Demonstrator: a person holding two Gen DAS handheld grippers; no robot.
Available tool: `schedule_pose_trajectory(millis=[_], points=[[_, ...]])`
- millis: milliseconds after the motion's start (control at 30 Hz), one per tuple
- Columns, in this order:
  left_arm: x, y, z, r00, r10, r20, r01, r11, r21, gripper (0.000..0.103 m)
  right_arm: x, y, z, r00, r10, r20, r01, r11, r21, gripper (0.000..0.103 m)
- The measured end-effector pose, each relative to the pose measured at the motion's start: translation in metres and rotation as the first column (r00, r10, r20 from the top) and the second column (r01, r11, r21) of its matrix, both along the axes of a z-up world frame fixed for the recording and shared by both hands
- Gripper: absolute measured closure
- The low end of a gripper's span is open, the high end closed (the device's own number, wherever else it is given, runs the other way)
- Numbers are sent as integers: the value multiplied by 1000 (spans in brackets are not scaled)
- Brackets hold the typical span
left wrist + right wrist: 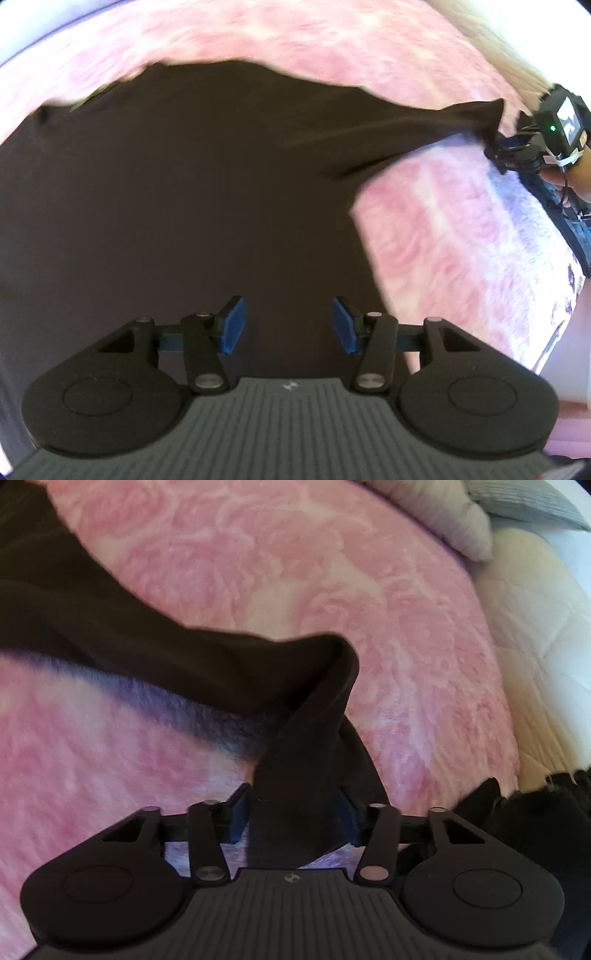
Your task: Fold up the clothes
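Right hand-held gripper (295, 823) pinches dark garment's (147, 635) corner over pink blanket (332, 572).

1. Both views bright and evenly lit; soft daylight look, source not visible.
2. Left wrist view: heavy motion smear across the blanket (424, 229); the garment (184, 203) has a fuzzy edge and no visible texture. The left gripper (288, 325) is sharp.
3. Right wrist view: milder blur; the rose pattern on the blanket (295, 572) is readable. A bluish shadow lies under the lifted garment (295, 701).
4. Washed-out whites at the right edges of both views.
5. Strong fisheye bending; dark corners.
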State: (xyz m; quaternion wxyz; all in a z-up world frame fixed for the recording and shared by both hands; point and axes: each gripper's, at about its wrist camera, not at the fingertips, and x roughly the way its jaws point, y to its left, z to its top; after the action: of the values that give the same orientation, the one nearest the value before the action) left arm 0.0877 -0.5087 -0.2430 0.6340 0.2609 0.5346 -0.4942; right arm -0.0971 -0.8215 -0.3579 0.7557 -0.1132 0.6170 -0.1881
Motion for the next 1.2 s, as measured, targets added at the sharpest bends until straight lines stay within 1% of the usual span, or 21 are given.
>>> schedule_pose_trajectory(millis=[100, 167, 267, 333, 400, 467, 533, 567, 600, 633, 667, 700, 800, 867, 900, 933, 1000, 1100, 1133, 1167, 1200], points=[[1, -27, 0, 999, -49, 20, 49, 998, -27, 56, -10, -1, 21, 999, 43, -20, -43, 999, 13, 103], [6, -47, 0, 996, -77, 52, 79, 996, -41, 55, -18, -4, 47, 998, 53, -28, -51, 997, 54, 103], [16, -79, 1, 991, -98, 89, 105, 992, -73, 53, -26, -8, 92, 991, 114, -68, -106, 988, 113, 103], [26, -95, 1, 991, -97, 95, 106, 990, -94, 52, -26, -15, 121, 988, 133, -84, -119, 981, 152, 103], [37, -112, -2, 991, -96, 91, 106, 988, -110, 52, -19, -31, 143, 990, 119, -80, -102, 976, 191, 103], [43, -123, -3, 989, -103, 102, 115, 986, -119, 50, -8, -51, 154, 989, 114, -92, -91, 970, 223, 103], [47, -133, -4, 987, -109, 120, 124, 984, -125, 47, 10, -75, 154, 990, 99, -98, -73, 968, 241, 103], [49, -137, -6, 986, -110, 128, 126, 984, -125, 46, 19, -86, 151, 990, 89, -106, -62, 969, 239, 102], [49, -141, -8, 984, -111, 137, 128, 984, -122, 46, 28, -96, 146, 989, 81, -124, -52, 973, 225, 81], [49, -145, -10, 982, -115, 147, 133, 984, -119, 46, 37, -103, 140, 988, 77, -137, -50, 981, 188, 65], [49, -150, -13, 979, -126, 159, 146, 982, -117, 46, 45, -107, 133, 986, 76, -146, -58, 991, 125, 46], [48, -154, -16, 976, -138, 171, 159, 980, -116, 46, 51, -110, 128, 988, 71, -139, -59, 994, 88, 52], [46, -168, -26, 960, -183, 212, 209, 972, -108, 46, 59, -114, 120, 996, 51, -79, -45, 996, 78, 59], [42, -180, -33, 921, -279, 273, 311, 947, -84, 46, 57, -113, 115, 996, 58, -65, -51, 994, 99, 59], [40, -186, -37, 893, -330, 307, 366, 928, -66, 46, 56, -113, 112, 996, 61, -58, -54, 992, 110, 59], [38, -194, -42, 852, -395, 344, 433, 900, -39, 46, 54, -113, 108, 996, 70, -59, -63, 991, 117, 59], [35, -208, -51, 765, -510, 394, 550, 835, 12, 46, 49, -113, 100, 991, 101, -86, -92, 989, 112, 59], [35, -225, -65, 657, -647, 386, 680, 730, 67, 46, 44, -114, 92, 977, 172, -127, -163, 984, 76, 58], [35, -231, -70, 621, -688, 376, 716, 693, 86, 49, 43, -114, 90, 968, 209, -140, -201, 977, 66, 58], [35, -236, -75, 596, -722, 351, 741, 663, 104, 51, 43, -116, 89, 954, 256, -153, -251, 966, 57, 57], [35, -239, -80, 577, -748, 327, 760, 639, 118, 56, 43, -117, 88, 935, 311, -167, -307, 950, 51, 56]])
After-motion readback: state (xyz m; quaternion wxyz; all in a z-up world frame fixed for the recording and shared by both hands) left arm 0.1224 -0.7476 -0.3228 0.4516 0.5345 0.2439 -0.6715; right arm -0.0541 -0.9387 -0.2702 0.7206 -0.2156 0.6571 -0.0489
